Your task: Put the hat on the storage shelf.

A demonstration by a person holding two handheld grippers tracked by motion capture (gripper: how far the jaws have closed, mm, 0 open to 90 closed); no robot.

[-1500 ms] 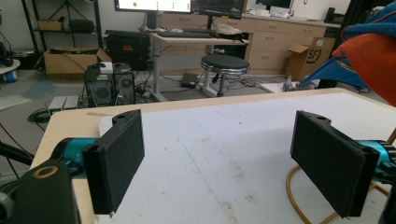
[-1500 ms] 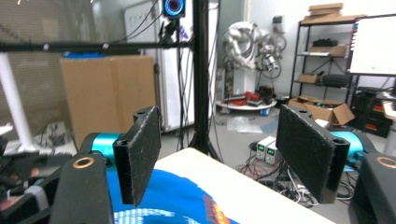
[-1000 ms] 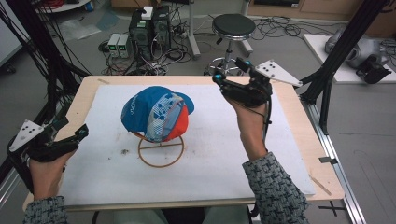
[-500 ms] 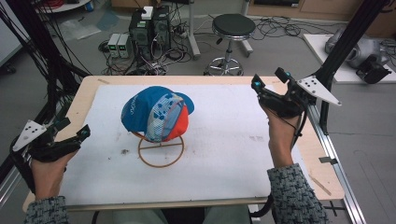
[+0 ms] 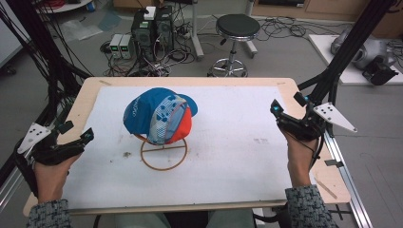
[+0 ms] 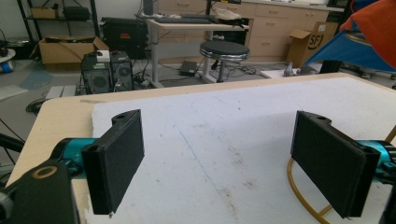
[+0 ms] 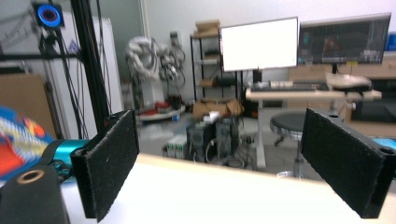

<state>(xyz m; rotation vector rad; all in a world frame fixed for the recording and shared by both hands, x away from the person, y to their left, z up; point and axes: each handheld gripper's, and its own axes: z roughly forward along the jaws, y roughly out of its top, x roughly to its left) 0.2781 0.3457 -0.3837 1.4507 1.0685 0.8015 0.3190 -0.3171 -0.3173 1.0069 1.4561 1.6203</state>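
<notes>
Messy lab around me: cables all over the grey floor, a round black stool at about 12 o'clock past the far edge, two computer towers near 11. The table is a light wood board with a white, slightly scuffed sheet covering most of it, and there's a faint blue line on that sheet in the left gripper view.

The cap sits a bit left of centre, around 10 o'clock from the middle of the sheet. It's soft fabric in blue, white-patterned and orange panels, draped over a thin wire stand whose round brass-coloured ring lies flat on the sheet. In the left gripper view the ring's edge curves in at the lower right and the cap's blue and orange cloth pokes in at the top right corner.

My left gripper hovers at the table's 8 o'clock edge, jaws spread wide with nothing between them; the flat black foam-looking pads are bare. My right gripper is up at 3 o'clock by the right edge, also gaping wide and empty, pads rough and grainy. It's well apart from the cap, and black frame poles rise just behind it.
</notes>
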